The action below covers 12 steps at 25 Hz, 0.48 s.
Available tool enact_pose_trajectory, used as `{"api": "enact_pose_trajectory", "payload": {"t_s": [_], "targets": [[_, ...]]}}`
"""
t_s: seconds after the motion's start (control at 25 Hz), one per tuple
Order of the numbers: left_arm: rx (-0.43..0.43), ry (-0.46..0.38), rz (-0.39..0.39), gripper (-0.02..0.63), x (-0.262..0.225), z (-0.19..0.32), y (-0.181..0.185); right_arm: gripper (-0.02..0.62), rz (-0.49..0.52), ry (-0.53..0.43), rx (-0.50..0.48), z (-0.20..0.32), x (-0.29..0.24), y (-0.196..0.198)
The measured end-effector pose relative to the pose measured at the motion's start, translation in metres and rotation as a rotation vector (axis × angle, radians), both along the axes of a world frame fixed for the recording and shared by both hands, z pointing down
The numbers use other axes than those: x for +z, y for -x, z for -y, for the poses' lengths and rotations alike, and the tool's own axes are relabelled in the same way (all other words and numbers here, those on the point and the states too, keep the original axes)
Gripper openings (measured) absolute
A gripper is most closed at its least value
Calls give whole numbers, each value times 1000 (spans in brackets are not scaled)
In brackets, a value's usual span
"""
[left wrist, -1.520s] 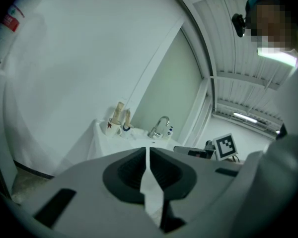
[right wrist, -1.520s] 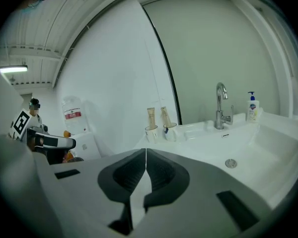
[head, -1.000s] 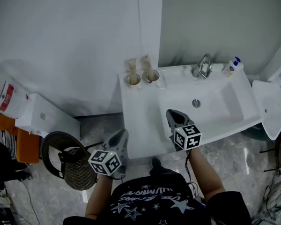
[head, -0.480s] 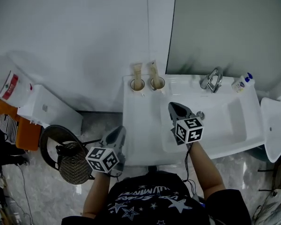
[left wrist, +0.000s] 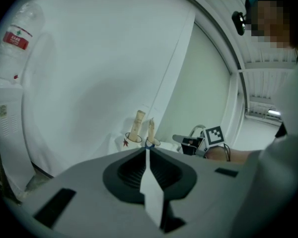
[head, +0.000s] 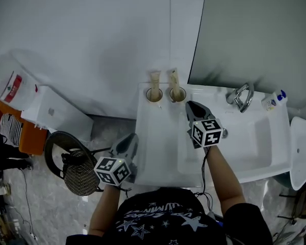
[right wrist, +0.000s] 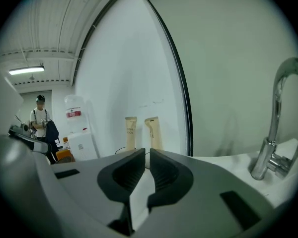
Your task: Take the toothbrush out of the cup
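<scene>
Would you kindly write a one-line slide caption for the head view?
Left gripper and right gripper, both shut and empty, point toward two cups at the back of a white washbasin.

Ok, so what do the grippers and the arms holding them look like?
The left gripper and right gripper are grey, tapering shells with dark ribbed pads inside, each carrying a white cube with black square markers. A thin dark cable trails down the right forearm. The black short-sleeved shirt has white stars.
</scene>
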<state>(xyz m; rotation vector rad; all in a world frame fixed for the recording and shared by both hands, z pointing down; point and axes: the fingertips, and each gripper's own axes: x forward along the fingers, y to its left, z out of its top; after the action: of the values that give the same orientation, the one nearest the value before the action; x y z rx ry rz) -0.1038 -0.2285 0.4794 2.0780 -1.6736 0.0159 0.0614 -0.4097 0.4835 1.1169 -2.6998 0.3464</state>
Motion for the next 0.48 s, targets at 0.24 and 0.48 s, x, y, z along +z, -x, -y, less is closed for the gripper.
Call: {"api": "enact_pose_trajectory", "payload": {"t_s": [0.24,0.48], "targets": [[-38,1,26,34,2,20,7,123,-4,17,-13,28,8,15],[-21,-3,54,34,3,35,7,123,-41,8,-14,47,17,28]]}}
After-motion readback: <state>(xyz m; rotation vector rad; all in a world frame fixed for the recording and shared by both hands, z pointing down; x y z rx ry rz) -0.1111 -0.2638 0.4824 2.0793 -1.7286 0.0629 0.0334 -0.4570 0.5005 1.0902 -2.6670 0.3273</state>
